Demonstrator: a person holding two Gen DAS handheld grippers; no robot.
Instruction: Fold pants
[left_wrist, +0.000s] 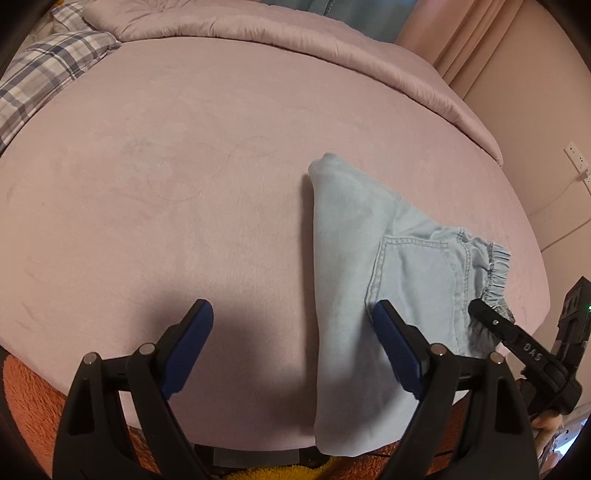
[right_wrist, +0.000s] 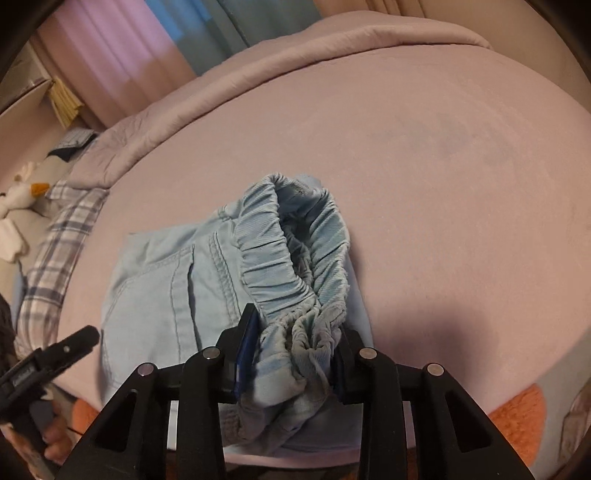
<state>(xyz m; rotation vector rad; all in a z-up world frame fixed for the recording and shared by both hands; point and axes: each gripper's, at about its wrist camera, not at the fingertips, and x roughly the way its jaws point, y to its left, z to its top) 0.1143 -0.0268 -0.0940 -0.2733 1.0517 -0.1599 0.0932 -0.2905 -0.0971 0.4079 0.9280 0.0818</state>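
Observation:
Light blue pants (left_wrist: 351, 258) lie folded on the pink bed sheet (left_wrist: 166, 184), close to the near edge, with one end hanging over it. My left gripper (left_wrist: 291, 308) is open just above the bed; its right finger hovers over the pants and its left one over bare sheet. My right gripper (right_wrist: 299, 325) is shut on the bunched elastic waistband (right_wrist: 295, 236), which is lifted a little off the sheet. The back pocket (right_wrist: 147, 288) lies flat to the left of it. In the left wrist view, a right gripper finger (left_wrist: 491, 321) shows at the waistband (left_wrist: 495, 273).
A rolled pink quilt (left_wrist: 258, 29) runs along the far side of the bed, with plaid pillows (left_wrist: 44, 66) at one end. An orange fluffy rug (left_wrist: 22, 398) lies below the near edge. A white plush toy (right_wrist: 22, 195) lies beside the bed.

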